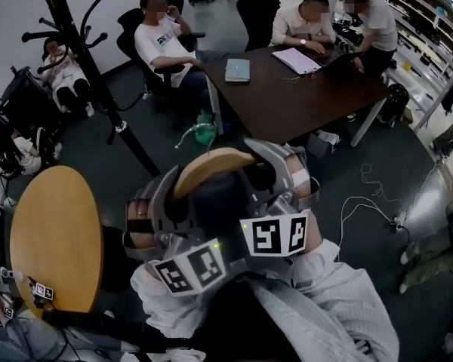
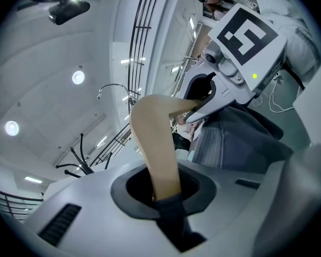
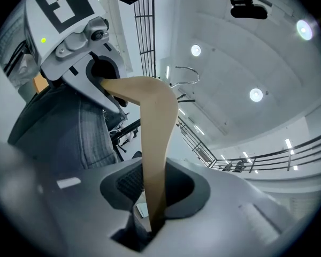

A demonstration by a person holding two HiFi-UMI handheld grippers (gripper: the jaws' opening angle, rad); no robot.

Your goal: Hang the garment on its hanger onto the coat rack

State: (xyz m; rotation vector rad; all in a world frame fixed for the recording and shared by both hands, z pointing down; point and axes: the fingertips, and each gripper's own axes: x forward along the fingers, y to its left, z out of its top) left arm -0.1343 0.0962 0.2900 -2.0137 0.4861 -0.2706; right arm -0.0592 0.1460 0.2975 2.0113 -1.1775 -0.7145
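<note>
A light wooden hanger [image 1: 211,164] carries a dark grey garment [image 1: 215,202] that hangs down between my two grippers. My left gripper [image 1: 172,194] is shut on the hanger's left arm and my right gripper [image 1: 263,168] on its right arm. The left gripper view shows the hanger [image 2: 155,143] rising out of the shut left gripper [image 2: 166,197], with the right gripper [image 2: 203,105] clamped on the far end. From the right gripper view, the hanger [image 3: 156,138] sits in the right gripper [image 3: 150,218]. The metal hook [image 1: 190,136] points toward the black coat rack [image 1: 90,66], which stands apart at upper left.
A round wooden table [image 1: 57,232] is close at my left. A dark rectangular table [image 1: 302,96] with several seated people stands ahead. One person [image 1: 64,70] sits behind the rack. White cables [image 1: 362,202] lie on the floor at right.
</note>
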